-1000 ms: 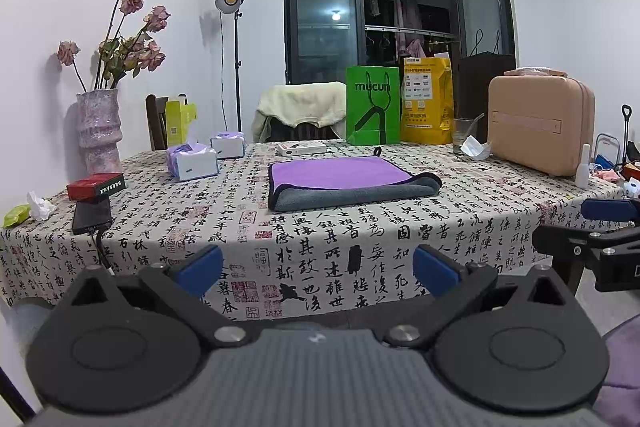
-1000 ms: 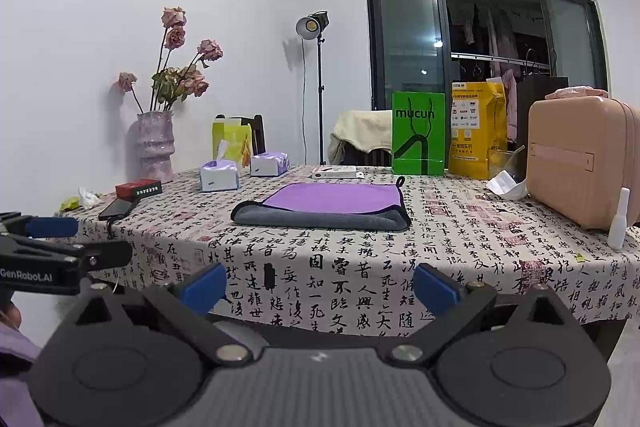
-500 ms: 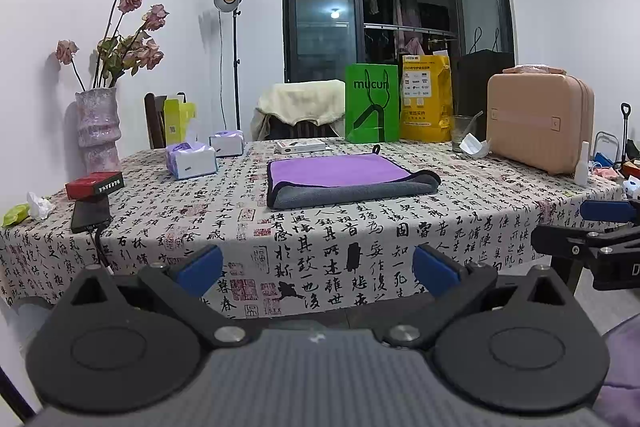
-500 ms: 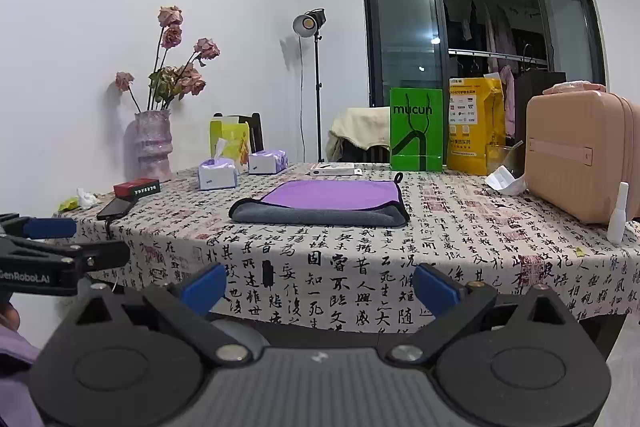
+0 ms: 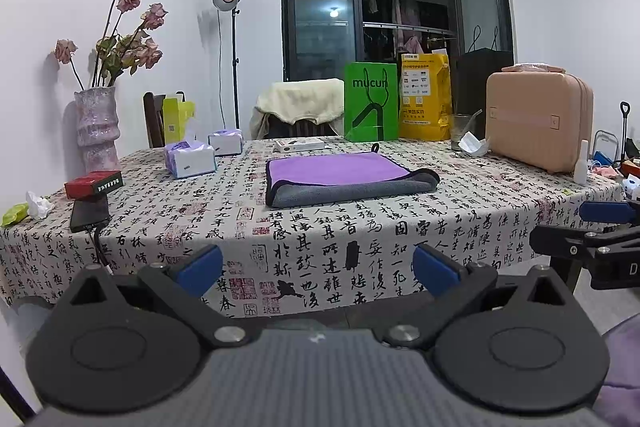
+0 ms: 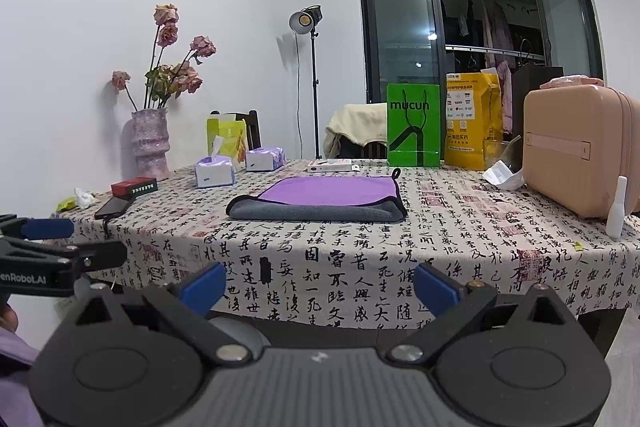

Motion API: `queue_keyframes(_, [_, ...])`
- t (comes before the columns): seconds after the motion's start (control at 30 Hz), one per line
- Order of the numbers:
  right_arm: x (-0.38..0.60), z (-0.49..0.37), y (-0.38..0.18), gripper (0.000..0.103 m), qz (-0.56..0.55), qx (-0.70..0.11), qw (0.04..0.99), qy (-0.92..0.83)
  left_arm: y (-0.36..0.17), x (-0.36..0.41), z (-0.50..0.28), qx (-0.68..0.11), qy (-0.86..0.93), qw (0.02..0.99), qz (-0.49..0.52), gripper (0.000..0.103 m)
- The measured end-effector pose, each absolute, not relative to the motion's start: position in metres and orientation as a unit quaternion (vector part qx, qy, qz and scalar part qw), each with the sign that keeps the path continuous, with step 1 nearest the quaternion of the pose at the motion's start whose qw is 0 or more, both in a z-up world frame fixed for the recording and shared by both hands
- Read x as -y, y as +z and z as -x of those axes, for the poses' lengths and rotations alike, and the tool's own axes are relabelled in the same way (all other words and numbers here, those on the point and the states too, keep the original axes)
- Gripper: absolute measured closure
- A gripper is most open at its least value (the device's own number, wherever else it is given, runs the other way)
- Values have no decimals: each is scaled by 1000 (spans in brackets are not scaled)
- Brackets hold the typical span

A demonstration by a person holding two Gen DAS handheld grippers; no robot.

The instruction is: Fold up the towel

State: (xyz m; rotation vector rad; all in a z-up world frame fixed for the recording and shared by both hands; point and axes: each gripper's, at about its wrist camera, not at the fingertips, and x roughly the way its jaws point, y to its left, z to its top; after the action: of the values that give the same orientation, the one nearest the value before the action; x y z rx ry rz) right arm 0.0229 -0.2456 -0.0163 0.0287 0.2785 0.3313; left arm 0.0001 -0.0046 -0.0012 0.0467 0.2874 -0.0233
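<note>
I hold both tongs, left tongs [image 5: 316, 263] and right tongs [image 6: 318, 285], spread wide, empty. Towel [image 5: 348, 179] dead ahead mid-table [image 5: 360, 235], well beyond reach, long axis crosswise; neither side nearer.

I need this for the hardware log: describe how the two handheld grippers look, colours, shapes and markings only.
Both match: a ribbed dark grey body, two round black discs, black angled linkages with silver pivot screws, and blue finger pads. The left gripper appears side-on in the right view with white "enRobot.AI" lettering. The right gripper looks the same. Purple fabric shows at the frame edges.
</note>
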Motion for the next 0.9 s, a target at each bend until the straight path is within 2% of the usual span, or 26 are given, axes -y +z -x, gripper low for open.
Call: queue_keyframes(0.9, [245,-30,-19,2,-16,-143,976,165,-9,5,-10,-164,-16,986,-22,0])
